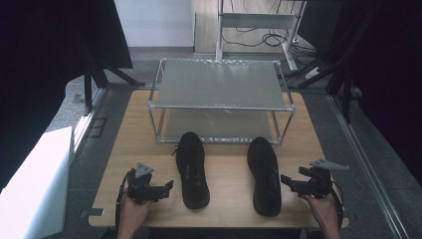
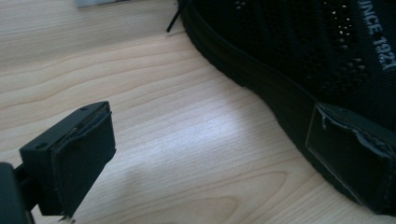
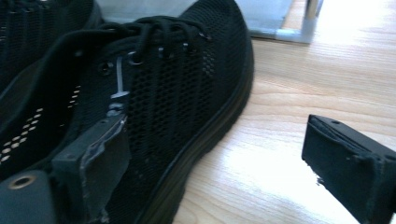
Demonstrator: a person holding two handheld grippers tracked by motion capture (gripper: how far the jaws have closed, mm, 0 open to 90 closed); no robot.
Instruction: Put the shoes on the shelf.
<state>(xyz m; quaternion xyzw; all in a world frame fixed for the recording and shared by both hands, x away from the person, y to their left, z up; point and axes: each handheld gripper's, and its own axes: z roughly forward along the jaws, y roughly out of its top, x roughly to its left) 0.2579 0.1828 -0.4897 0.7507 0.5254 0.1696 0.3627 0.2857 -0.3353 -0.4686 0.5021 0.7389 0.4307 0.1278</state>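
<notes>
Shoes of black mesh are laid side by side on the pale wooden worktop (image 1: 224,172), toes pointing away from the person: the left black mesh shoe (image 1: 192,169) and the right black mesh shoe (image 1: 264,175), set apart with bare wood between them. White lettering is seen on the left shoe's side in the left gripper view (image 2: 327,60); black laces and a small white mark are seen on the right shoe in the right gripper view (image 3: 154,93).

The left gripper (image 1: 168,187) is held by the left hand (image 1: 133,211) just beside the left shoe's heel end. Its jaws are spread wide; nothing is held between them, though 1 jaw is seen against the shoe's sole edge. The right gripper (image 1: 284,180) is held by the right hand (image 1: 323,208) just beside the right shoe. Its jaws are likewise spread wide and empty, 1 jaw lying against the shoe's side.

Beyond the shoes, a 2-tier metal-framed rack with grey shelves (image 1: 219,84) is stood at the far part of the worktop. A white box (image 1: 35,184) is seen off the worktop's left side.
</notes>
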